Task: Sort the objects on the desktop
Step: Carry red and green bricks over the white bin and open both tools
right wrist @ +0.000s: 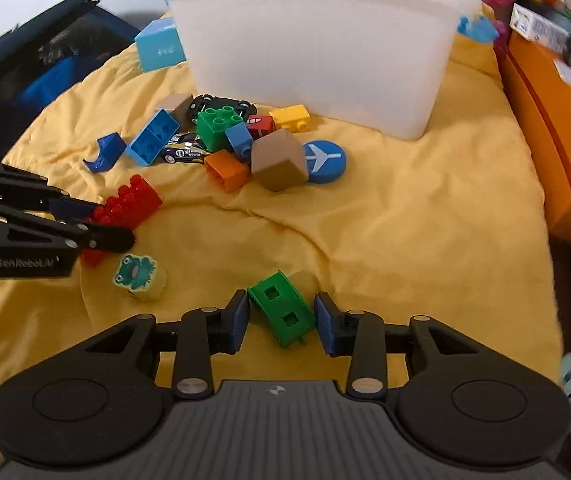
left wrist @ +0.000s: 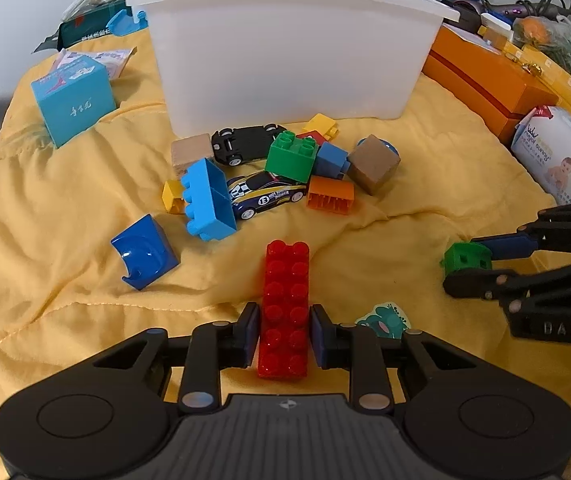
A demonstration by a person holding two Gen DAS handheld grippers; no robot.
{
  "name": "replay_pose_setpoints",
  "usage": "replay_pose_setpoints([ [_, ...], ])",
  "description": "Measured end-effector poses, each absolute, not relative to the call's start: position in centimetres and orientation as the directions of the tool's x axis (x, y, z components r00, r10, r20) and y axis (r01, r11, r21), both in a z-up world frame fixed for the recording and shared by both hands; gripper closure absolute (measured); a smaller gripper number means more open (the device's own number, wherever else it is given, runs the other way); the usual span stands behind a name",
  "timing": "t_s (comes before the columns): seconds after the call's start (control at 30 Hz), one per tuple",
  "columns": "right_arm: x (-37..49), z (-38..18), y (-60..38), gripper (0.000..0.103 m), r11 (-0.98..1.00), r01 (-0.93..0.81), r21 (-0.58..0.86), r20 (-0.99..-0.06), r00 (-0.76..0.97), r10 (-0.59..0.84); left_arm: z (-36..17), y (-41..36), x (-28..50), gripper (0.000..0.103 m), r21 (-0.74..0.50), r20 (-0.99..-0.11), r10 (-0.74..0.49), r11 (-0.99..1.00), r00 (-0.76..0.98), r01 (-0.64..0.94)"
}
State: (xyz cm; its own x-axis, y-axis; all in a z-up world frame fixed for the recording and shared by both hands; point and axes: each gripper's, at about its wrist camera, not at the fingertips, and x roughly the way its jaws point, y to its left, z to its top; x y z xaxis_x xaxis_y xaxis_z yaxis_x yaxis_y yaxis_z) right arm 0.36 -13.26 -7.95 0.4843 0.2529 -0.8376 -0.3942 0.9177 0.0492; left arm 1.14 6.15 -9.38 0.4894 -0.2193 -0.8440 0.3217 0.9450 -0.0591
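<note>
The long red brick [left wrist: 285, 308], studs up, lies on the yellow cloth [left wrist: 65, 272], clenched by the left gripper [left wrist: 284, 334]. The right gripper [right wrist: 281, 320] straddles a green block [right wrist: 283, 312]; whether its pads press it is unclear. The white bin's [left wrist: 285, 48] inside is hidden.

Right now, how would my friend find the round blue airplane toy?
Start at the big white plastic tub on the yellow cloth. In front sits a toy pile; beside its brown wooden cube lies the flat round blue disc. Only it bears a white airplane.
</note>
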Motion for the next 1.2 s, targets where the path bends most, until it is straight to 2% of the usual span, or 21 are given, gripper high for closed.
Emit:
replay_pose_setpoints([
  [0.07, 0.2, -7.9, -13.1, 0.057, 0.886, -0.463, 0.002, -0.831, 0.492, 0.259, -9.4, 6.1, 1.1, 0.073, -0.055, -0.843, -0.219, 0.944, 0.491, 0.327],
  [0.1, 0.0, -7.9, -13.2, 0.059, 0.872, -0.489, -0.015, -0.828, 0.495, 0.263, -9.4, 6.1, 1.1, 0.073, -0.052, -0.843, -0.217, 0.943, 0.492, 0.327],
  [0.2, -0.1, -7.9, -13.3, 0.075, 0.858, -0.513, -0.035, -0.821, 0.504, 0.268, -9.2, 6.2, 1.0, 0.076, -0.057, -0.841, -0.225, 0.941, 0.492, 0.332],
  [0.27, -0.3, -7.3, -13.1, 0.079, 0.858, -0.511, -0.06, -0.815, 0.521, 0.253, -8.2, 6.6, 0.9, 0.076, -0.088, -0.826, -0.248, 0.943, 0.506, 0.32],
  [0.4, 0.2, -4.5, -13.0, 0.079, 0.861, -0.502, -0.081, -0.764, 0.586, 0.27, -4.3, 7.2, 1.2, 0.076, -0.077, -0.765, -0.258, 0.946, 0.589, 0.315],
  [0.63, 2.9, 2.6, -13.2, 0.079, 0.888, -0.44, -0.134, -0.578, 0.762, 0.29, 4.0, 7.8, 3.6, 0.075, -0.049, -0.605, -0.283, 0.946, 0.744, 0.32],
  [0.8, 6.6, 6.6, -12.8, 0.079, 0.912, -0.384, -0.142, -0.447, 0.847, 0.287, 7.7, 7.4, 7.4, 0.075, -0.007, -0.493, -0.267, 0.953, 0.828, 0.303],
  [0.87, 8.6, 7.4, -12.4, 0.079, 0.925, -0.353, -0.142, -0.419, 0.868, 0.267, 8.6, 7.0, 9.5, 0.075, -0.013, -0.48, -0.269, 0.954, 0.835, 0.3],
  [1.07, 14.2, 5.8, -11.8, 0.079, 0.954, -0.293, -0.058, -0.49, 0.841, 0.229, 7.0, 4.9, 14.3, 0.075, 0.033, -0.498, -0.214, 0.964, 0.84, 0.265],
  [1.13, 15.1, 4.8, -12.0, 0.079, 0.959, -0.28, -0.039, -0.52, 0.825, 0.22, 5.0, 4.2, 15.5, 0.075, 0.071, -0.528, -0.167, 0.968, 0.832, 0.24],
  [1.2, 16.0, 3.4, -11.8, 0.079, 0.961, -0.273, -0.044, -0.56, 0.803, 0.203, 3.4, 4.1, 16.4, 0.075, 0.042, -0.568, -0.171, 0.971, 0.805, 0.236],
])
